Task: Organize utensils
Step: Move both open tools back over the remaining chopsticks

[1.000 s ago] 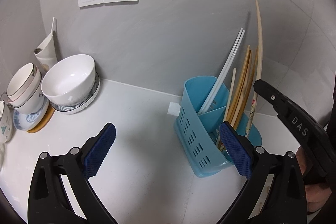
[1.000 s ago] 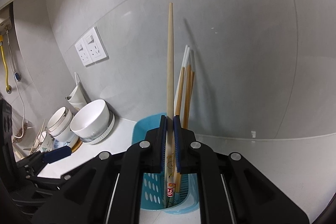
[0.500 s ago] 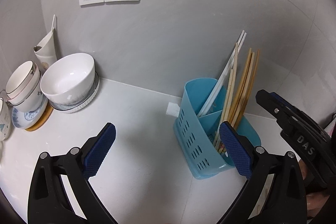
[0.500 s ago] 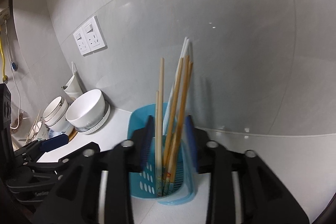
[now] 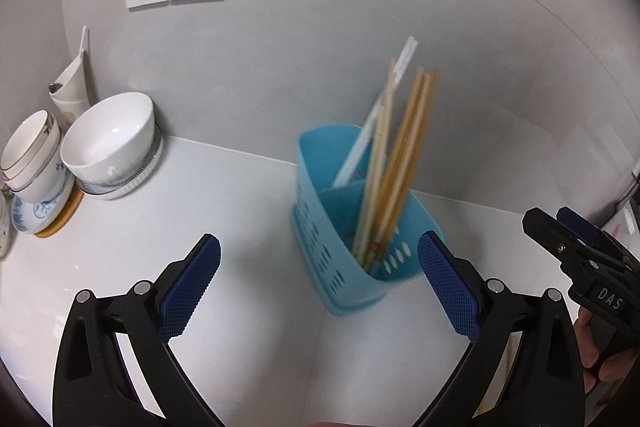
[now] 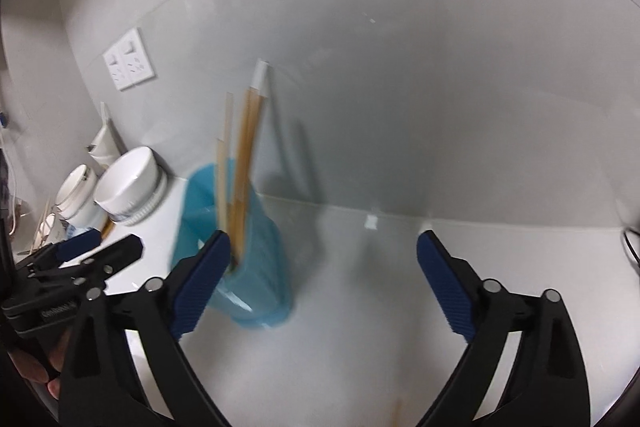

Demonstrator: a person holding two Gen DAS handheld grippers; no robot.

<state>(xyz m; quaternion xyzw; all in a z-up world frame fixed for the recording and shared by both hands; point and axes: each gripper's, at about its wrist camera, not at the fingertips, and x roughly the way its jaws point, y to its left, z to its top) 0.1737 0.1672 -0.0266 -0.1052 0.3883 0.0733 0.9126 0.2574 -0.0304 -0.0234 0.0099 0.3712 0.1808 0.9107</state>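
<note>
Long chopstick, pinched a second ago, now dropped among chopsticks (image 5: pixel 400 155) in blue holder (image 5: pixel 320 227) near far wall; our right gripper (image 6: pixel 322 279) opening, empty; left gripper (image 5: pixel 318 283) spread, waiting.

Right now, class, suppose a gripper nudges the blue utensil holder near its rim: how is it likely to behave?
The blue utensil holder looks like thin perforated plastic, so it is probably light and would slide on the smooth white counter. The chopsticks lean high above its rim, so a high push might tip it. Its walls may flex slightly.
</note>
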